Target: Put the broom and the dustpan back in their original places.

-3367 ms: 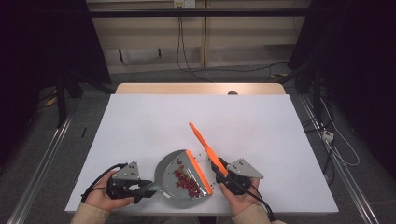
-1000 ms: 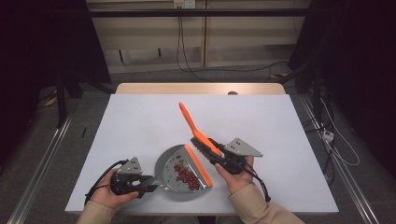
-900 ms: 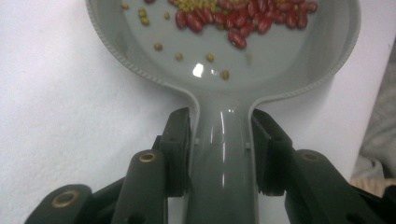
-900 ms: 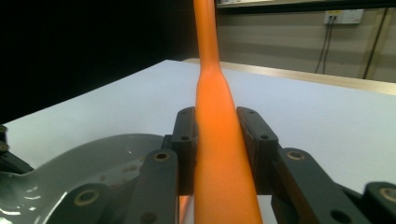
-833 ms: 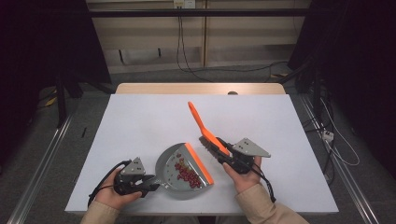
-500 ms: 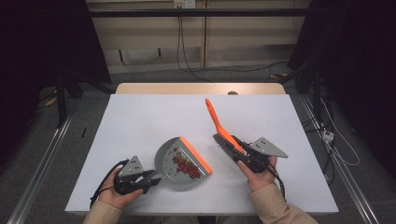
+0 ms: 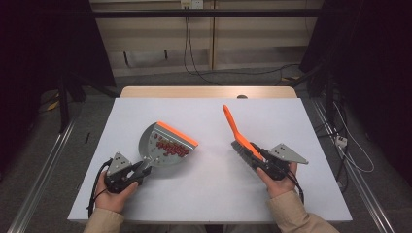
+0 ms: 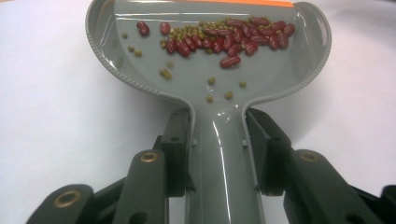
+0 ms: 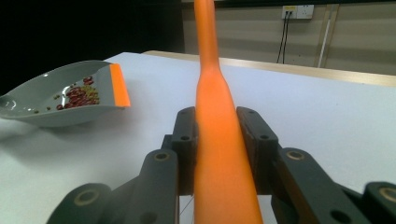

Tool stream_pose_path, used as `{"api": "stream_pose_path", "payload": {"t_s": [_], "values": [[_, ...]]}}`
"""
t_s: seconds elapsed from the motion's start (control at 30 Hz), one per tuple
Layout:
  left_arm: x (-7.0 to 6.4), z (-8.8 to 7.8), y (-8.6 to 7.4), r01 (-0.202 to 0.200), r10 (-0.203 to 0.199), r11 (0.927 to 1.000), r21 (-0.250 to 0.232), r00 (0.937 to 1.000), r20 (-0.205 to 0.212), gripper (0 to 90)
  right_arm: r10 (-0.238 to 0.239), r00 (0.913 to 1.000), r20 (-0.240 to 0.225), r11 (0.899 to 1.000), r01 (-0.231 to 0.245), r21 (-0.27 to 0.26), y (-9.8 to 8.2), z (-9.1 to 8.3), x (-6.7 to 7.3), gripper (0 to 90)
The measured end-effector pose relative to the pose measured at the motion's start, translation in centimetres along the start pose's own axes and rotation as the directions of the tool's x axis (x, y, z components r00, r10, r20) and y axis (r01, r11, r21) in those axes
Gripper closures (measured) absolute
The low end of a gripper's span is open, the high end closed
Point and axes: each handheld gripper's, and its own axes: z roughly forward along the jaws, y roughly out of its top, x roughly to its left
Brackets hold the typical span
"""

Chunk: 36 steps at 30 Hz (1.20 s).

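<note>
Sweeping done: left gripper point(image 7: 138, 171) clamped on loaded dustpan point(image 7: 165, 145) handle, right gripper point(image 7: 262, 160) clamped on orange brush point(image 7: 238, 133). Next: carry pan level, tip out beans point(image 8: 224, 39).

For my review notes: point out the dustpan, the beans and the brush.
dustpan point(image 7: 148, 143): high view, bare grey floor of the pan.
beans point(image 8: 233, 39): left gripper view, middle of the red heap.
brush point(image 7: 232, 122): high view, orange handle.
</note>
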Motion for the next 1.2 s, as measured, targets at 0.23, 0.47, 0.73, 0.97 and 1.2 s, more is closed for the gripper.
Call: {"api": "stream_pose_path", "payload": {"t_s": [0.23, 0.47, 0.73, 0.97, 1.2], "values": [[0.6, 0.9, -0.2, 0.057, -0.055, 0.9979, 0.030, 0.9965, -0.063, 62.8, -0.001, 0.9999, 0.012, 1.000, 0.000, 0.014, -0.5, -0.3, -0.3, 70.6], [0.4, 1.3, -0.4, 0.076, -0.073, 0.9962, 0.043, 0.9944, -0.076, 62.6, 0.125, 0.9922, -0.002, 0.991, -0.124, 0.041, -1.4, 0.2, -1.1, 70.5], [-0.3, 0.9, -0.6, 0.083, -0.083, 0.9963, 0.023, 0.9963, -0.021, 61.3, 0.142, 0.9766, 0.162, 0.983, -0.158, 0.096, -2.2, -1.5, -2.7, 67.7], [-0.6, -0.3, -0.1, 0.082, -0.081, 0.9958, -0.041, 0.9961, 0.035, 30.5, -0.058, 0.9844, 0.166, 0.994, 0.042, 0.098, -1.3, -4.2, -2.6, 25.3], [-0.3, -0.9, 0.9, 0.047, -0.033, 0.9857, -0.162, 0.9956, 0.088, 11.1, -0.043, 0.9975, 0.055, 0.998, 0.040, 0.053, -1.4, -5.7, -3.5, 10.5]]}}
